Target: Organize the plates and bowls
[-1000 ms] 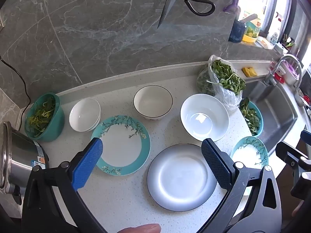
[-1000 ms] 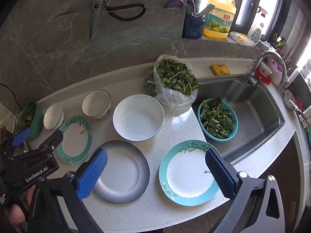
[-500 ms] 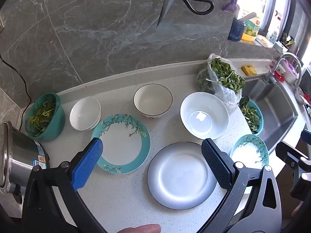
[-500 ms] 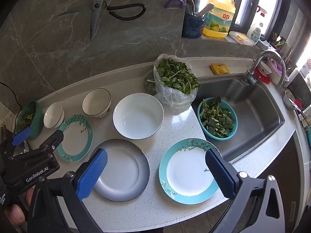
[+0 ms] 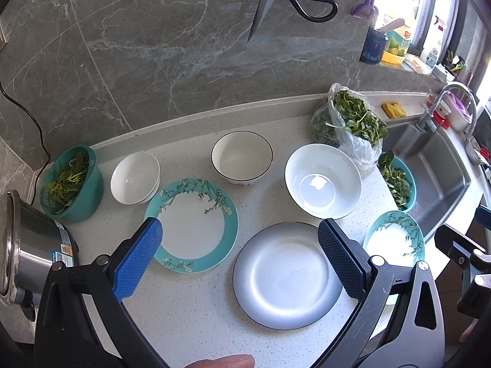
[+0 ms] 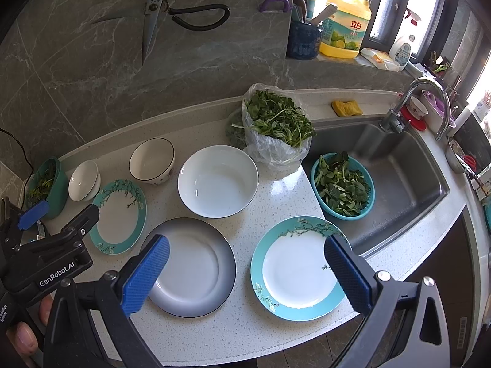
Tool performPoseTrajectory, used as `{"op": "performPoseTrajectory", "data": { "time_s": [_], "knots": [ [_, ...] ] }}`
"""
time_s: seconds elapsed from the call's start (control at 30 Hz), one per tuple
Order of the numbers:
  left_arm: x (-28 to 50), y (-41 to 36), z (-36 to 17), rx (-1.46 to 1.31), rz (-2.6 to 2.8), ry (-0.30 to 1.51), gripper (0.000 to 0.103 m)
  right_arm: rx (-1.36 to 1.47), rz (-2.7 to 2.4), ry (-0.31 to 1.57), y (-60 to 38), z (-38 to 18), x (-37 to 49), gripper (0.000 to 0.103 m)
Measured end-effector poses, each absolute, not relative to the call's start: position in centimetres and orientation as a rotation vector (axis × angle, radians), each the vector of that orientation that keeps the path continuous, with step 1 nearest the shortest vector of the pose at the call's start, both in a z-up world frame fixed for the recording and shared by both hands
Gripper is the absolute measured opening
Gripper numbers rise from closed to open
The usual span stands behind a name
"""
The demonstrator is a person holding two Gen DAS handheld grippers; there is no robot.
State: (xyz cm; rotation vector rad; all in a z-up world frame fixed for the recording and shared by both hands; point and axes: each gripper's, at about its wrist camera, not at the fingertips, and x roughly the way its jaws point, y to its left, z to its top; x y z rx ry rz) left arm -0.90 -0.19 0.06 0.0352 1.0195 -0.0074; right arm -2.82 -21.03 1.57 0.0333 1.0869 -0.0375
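- My left gripper (image 5: 239, 254) hangs above the counter (image 5: 190, 312) with its jaws spread wide and empty; my right gripper (image 6: 245, 271) is the same, spread and holding nothing
- Nothing is stacked yet, as I judge it: 3 plates in the near row, 3 bowls behind them, all apart
- The right teal plate (image 6: 299, 268) sits at the counter's edge by the sink (image 6: 408, 171); the grey-rimmed plate (image 6: 191, 268) lies just beside it; the left teal plate (image 5: 193, 224) is further left
- I would take a teal plate by its rim, 1 pad slid under the lip; glazed ware may slip, so pinch firmly
- The large white bowl (image 6: 218, 181), black-rimmed bowl (image 5: 241, 157) and small white bowl (image 5: 135, 178) can nest afterwards; I would keep clear of the bag of greens (image 6: 276, 125)
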Motion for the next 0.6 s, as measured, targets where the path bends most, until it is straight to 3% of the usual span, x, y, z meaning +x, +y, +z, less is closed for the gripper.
{"op": "performPoseTrajectory", "data": {
  "time_s": [0.6],
  "knots": [
    [-1.27, -0.29, -0.14, 0.039, -0.006, 1.024, 0.103, 0.032, -0.040, 1.089, -21.02, 1.57, -2.95, 0.103]
  ]
}}
